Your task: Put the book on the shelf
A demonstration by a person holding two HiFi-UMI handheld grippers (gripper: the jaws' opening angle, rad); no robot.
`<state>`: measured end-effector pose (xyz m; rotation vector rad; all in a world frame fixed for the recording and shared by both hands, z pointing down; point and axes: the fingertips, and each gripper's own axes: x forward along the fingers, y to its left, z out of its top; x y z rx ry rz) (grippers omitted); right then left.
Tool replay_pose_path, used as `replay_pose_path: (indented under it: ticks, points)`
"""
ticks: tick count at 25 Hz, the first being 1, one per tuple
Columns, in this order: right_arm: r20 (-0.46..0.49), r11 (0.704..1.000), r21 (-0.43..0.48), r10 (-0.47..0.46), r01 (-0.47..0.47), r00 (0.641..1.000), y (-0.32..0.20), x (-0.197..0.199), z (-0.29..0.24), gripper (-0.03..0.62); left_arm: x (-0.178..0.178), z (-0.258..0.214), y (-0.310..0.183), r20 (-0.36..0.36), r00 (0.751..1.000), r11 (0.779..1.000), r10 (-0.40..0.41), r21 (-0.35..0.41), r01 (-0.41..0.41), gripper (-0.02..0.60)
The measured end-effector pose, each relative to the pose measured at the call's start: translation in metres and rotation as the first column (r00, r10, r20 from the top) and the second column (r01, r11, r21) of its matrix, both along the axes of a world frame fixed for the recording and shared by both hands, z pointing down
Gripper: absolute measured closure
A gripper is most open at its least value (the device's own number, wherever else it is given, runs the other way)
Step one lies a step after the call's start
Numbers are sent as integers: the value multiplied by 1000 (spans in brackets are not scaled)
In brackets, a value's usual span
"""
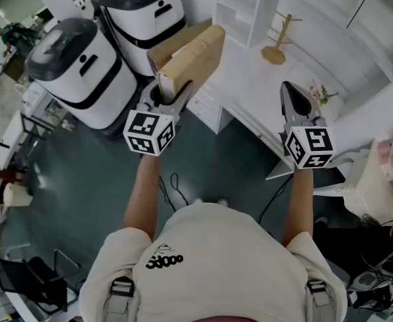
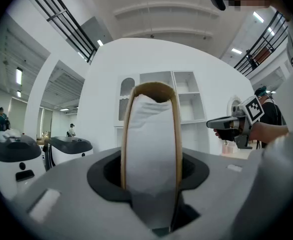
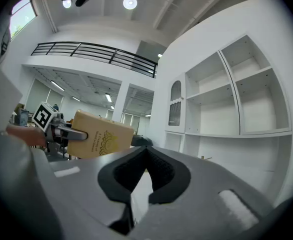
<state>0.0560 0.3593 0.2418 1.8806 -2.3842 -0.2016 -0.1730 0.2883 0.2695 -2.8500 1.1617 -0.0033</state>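
A tan hardback book (image 1: 186,56) is held up in the air, with my left gripper (image 1: 172,91) shut on its lower end. In the left gripper view the book (image 2: 151,134) stands edge-on between the jaws, white pages between tan covers. The right gripper view shows the book's (image 3: 99,136) decorated cover at the left. My right gripper (image 1: 292,96) hovers level to the right of the book, shut and empty; its jaws (image 3: 146,151) meet at the tips. The white shelf unit (image 3: 226,99) with open compartments stands ahead, also seen behind the book (image 2: 184,99).
Two white robots with black tops (image 1: 76,66) (image 1: 146,12) stand on the dark floor at the left. A white counter (image 1: 250,79) carries a wooden stand (image 1: 277,45) and small flowers (image 1: 319,92). A white chair (image 1: 377,180) is at the right.
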Motion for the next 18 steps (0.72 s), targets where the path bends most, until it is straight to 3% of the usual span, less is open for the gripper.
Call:
replay_pose_path:
  ticks: [5,10,18]
  points:
    - [18,1000,-2,-7,7,1000,-5,-4,3,594,-3,0,-4,-6,1000,1000,3,9,-3,354]
    - [135,999,18,-38,36,990,-6,-12,-4,592,-13,0,-9,-19,1000,1000,11,13,-11,354]
    - [151,1000,-27,-10,14,988,-22,-35,8,592,-35,6,-24,-43,998,999,36,3,-35,354]
